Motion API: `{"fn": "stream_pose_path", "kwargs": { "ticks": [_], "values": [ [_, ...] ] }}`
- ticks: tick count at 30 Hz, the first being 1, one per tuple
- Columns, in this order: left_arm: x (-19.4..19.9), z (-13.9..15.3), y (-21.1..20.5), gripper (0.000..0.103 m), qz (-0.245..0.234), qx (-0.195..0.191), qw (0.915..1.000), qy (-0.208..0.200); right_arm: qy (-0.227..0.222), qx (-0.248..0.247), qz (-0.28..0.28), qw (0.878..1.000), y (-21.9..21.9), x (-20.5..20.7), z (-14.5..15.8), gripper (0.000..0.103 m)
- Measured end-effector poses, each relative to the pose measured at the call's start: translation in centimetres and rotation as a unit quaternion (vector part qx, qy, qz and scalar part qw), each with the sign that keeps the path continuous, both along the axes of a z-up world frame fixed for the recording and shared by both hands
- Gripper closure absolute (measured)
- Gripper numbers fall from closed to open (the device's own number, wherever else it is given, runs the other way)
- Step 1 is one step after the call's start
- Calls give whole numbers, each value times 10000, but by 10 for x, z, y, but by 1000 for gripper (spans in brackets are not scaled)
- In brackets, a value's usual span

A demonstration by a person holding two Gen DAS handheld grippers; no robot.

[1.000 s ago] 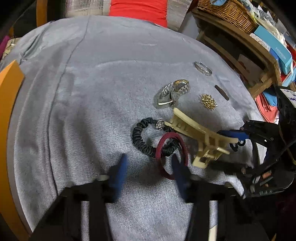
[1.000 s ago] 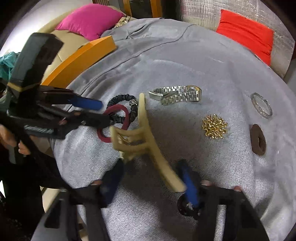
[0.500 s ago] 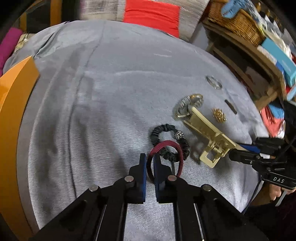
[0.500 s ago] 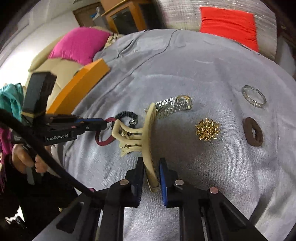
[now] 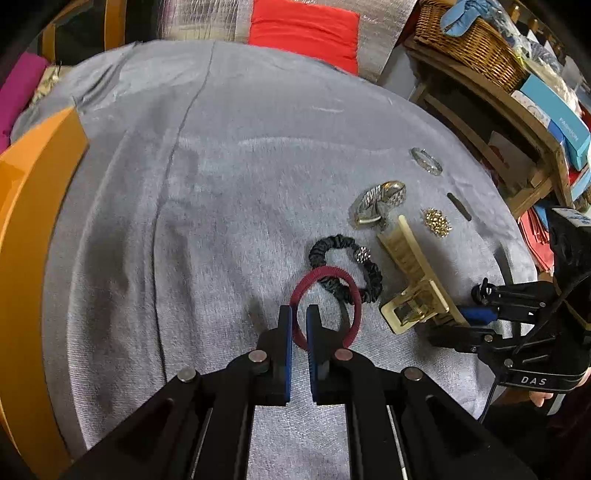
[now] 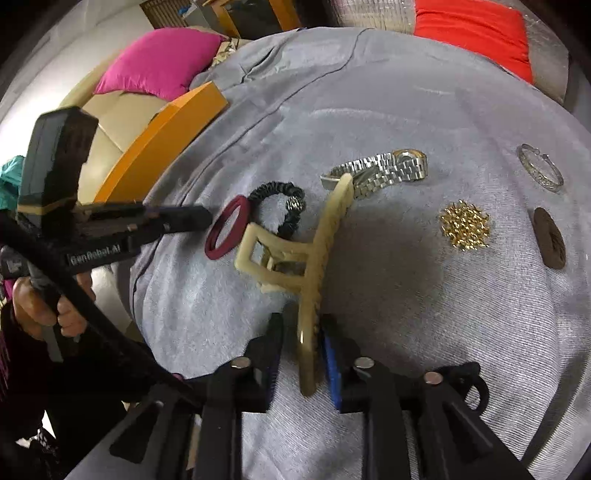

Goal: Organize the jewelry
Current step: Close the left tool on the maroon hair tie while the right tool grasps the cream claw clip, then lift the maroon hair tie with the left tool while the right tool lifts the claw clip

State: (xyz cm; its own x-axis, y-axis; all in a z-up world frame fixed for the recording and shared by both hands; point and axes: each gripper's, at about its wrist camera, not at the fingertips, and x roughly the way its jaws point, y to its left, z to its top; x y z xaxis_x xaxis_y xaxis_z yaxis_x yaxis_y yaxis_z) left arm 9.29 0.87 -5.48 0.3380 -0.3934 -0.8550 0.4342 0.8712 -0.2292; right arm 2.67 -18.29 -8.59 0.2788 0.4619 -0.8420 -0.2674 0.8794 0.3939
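Observation:
My left gripper (image 5: pixel 299 312) is shut on the near edge of a maroon hair tie (image 5: pixel 325 273), which overlaps a black scrunchie (image 5: pixel 343 258) on the grey cloth. My right gripper (image 6: pixel 301 325) is shut on a cream hair claw clip (image 6: pixel 306 251), also seen in the left wrist view (image 5: pixel 410 280). Beyond lie a silver watch (image 6: pixel 384 170), a gold brooch (image 6: pixel 465 225), a silver bangle (image 6: pixel 539 173) and a brown hair tie (image 6: pixel 550 236). The left gripper (image 6: pixel 199 218) shows at the maroon tie (image 6: pixel 225 229) in the right wrist view.
The grey cloth (image 5: pixel 221 184) covers a rounded surface with an orange edge (image 5: pixel 33 206) at left. A wooden shelf with a wicker basket (image 5: pixel 469 40) and boxes stands at right. Red (image 5: pixel 306 29) and pink (image 6: pixel 159 62) cushions lie behind.
Both grippers closed from open: the left onto the maroon hair tie, the right onto the claw clip. The claw clip has shifted slightly, its tip near the watch.

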Motion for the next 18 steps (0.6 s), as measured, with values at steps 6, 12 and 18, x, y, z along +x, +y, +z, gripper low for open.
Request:
{"fn": "stream_pose_path", "kwargs": {
  "ticks": [6, 12, 18],
  "values": [
    [2, -5, -2, 76, -18, -199, 9995, 241, -331, -164, -80, 9993, 11, 6, 3, 78],
    [4, -5, -2, 75, 35, -237, 9995, 189, -445, -368, -110, 9983, 16, 1, 5, 91],
    [9, -10, -12, 75, -13, -85, 9999, 134, -523, -232, -447, 9974, -2, -9, 18, 91]
  ]
}}
